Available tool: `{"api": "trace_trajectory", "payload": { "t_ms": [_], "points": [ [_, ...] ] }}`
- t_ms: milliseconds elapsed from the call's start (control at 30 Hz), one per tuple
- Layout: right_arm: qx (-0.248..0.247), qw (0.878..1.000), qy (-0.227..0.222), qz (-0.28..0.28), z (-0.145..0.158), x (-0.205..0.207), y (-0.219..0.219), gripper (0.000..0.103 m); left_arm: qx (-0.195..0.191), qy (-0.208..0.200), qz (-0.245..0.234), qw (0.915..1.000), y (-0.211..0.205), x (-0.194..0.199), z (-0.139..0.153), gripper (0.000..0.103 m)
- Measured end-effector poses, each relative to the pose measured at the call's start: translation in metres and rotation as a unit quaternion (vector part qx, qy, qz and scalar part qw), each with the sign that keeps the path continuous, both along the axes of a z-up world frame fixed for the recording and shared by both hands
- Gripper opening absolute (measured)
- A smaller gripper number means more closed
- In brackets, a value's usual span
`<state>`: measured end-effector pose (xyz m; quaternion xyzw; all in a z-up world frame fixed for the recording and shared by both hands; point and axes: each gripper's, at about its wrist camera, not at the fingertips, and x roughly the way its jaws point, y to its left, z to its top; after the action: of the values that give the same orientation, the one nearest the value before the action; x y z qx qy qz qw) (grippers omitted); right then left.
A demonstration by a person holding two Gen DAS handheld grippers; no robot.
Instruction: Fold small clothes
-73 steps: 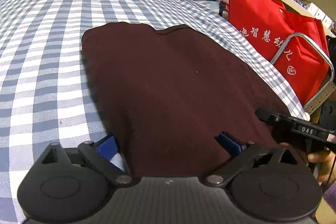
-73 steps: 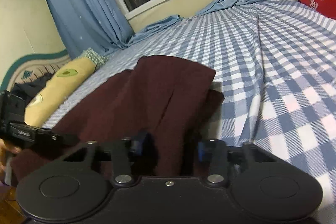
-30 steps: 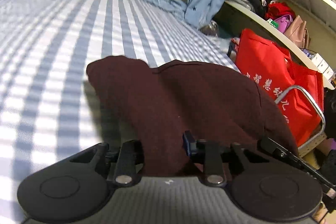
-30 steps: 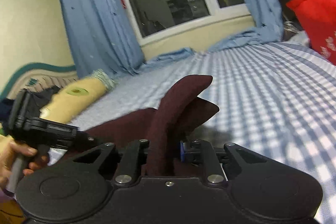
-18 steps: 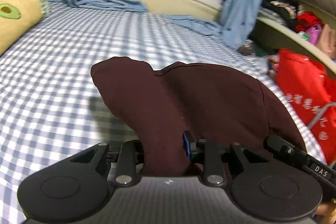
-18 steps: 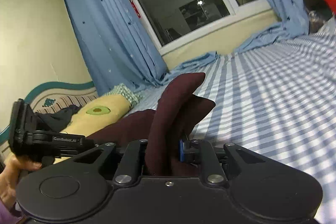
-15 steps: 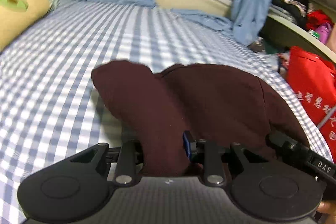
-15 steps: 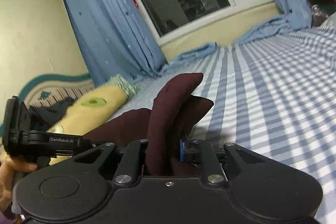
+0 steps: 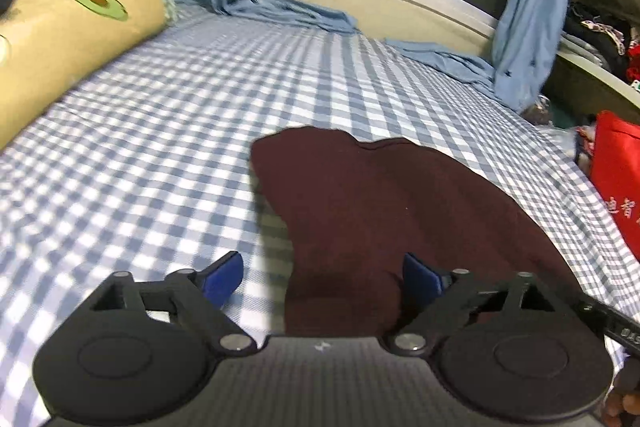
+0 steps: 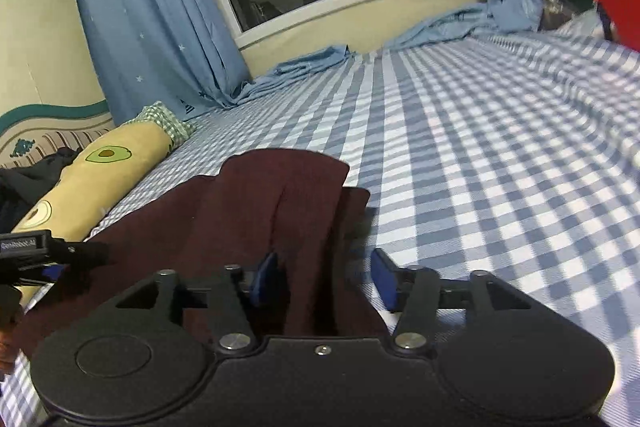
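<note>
We let go: the left gripper point(image 9: 320, 277) had just sprung wide, its blue pads point(image 9: 222, 277) standing clear of the maroon garment point(image 9: 384, 211), and the right gripper point(image 10: 326, 277) had just opened too, cloth lying loose between its fingers without being pinched. The garment lay folded on the checked bedsheet point(image 9: 160, 131), near the bed's edge beside the red bag point(image 9: 618, 179). To finish this release well, we judged we should back both tools straight out, low and level, so no pad snagged the top layer, then check the edges lined up.
</note>
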<state>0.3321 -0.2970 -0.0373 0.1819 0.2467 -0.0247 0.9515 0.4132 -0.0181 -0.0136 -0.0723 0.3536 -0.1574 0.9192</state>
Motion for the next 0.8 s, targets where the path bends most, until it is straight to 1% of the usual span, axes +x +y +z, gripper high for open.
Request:
{"api": "trace_trajectory", "payload": {
  "t_ms": [33, 100, 133, 200, 300, 367, 533, 633, 800],
  "points": [
    [-0.007, 1.0, -0.006, 0.0, 0.005, -0.006, 0.002, 0.065, 0.004, -0.009, 0.007, 0.9999, 0.001, -0.01, 0.006, 0.097],
    [-0.02, 0.999, -0.024, 0.001, 0.016, -0.021, 0.006, 0.076, 0.007, -0.032, 0.014, 0.9994, 0.003, -0.032, 0.019, 0.101],
    [-0.029, 0.999, -0.036, 0.003, 0.024, -0.029, 0.009, 0.079, 0.008, -0.043, 0.014, 0.9989, 0.004, -0.042, 0.026, 0.102],
    [-0.045, 0.997, -0.058, 0.007, 0.039, -0.047, 0.015, 0.09, 0.009, -0.067, 0.015, 0.9976, 0.004, -0.067, 0.041, 0.102],
    [-0.062, 0.994, -0.089, 0.011, 0.059, -0.073, 0.025, 0.098, 0.01, -0.097, 0.019, 0.995, 0.005, -0.103, 0.061, 0.102],
    [-0.07, 0.992, -0.108, 0.013, 0.071, -0.092, 0.03, 0.102, 0.011, -0.115, 0.021, 0.9931, 0.005, -0.127, 0.072, 0.102],
    [-0.076, 0.986, -0.146, 0.018, 0.096, -0.138, 0.038, 0.102, 0.002, -0.144, 0.028, 0.9892, 0.012, -0.182, 0.087, 0.102],
    [-0.085, 0.983, -0.16, 0.021, 0.104, -0.166, 0.043, 0.102, 0.002, -0.156, 0.032, 0.9872, 0.016, -0.212, 0.094, 0.102],
    [-0.105, 0.978, -0.181, 0.019, 0.111, -0.213, 0.06, 0.102, 0.007, -0.179, 0.038, 0.983, 0.025, -0.259, 0.096, 0.102]
  ]
}}
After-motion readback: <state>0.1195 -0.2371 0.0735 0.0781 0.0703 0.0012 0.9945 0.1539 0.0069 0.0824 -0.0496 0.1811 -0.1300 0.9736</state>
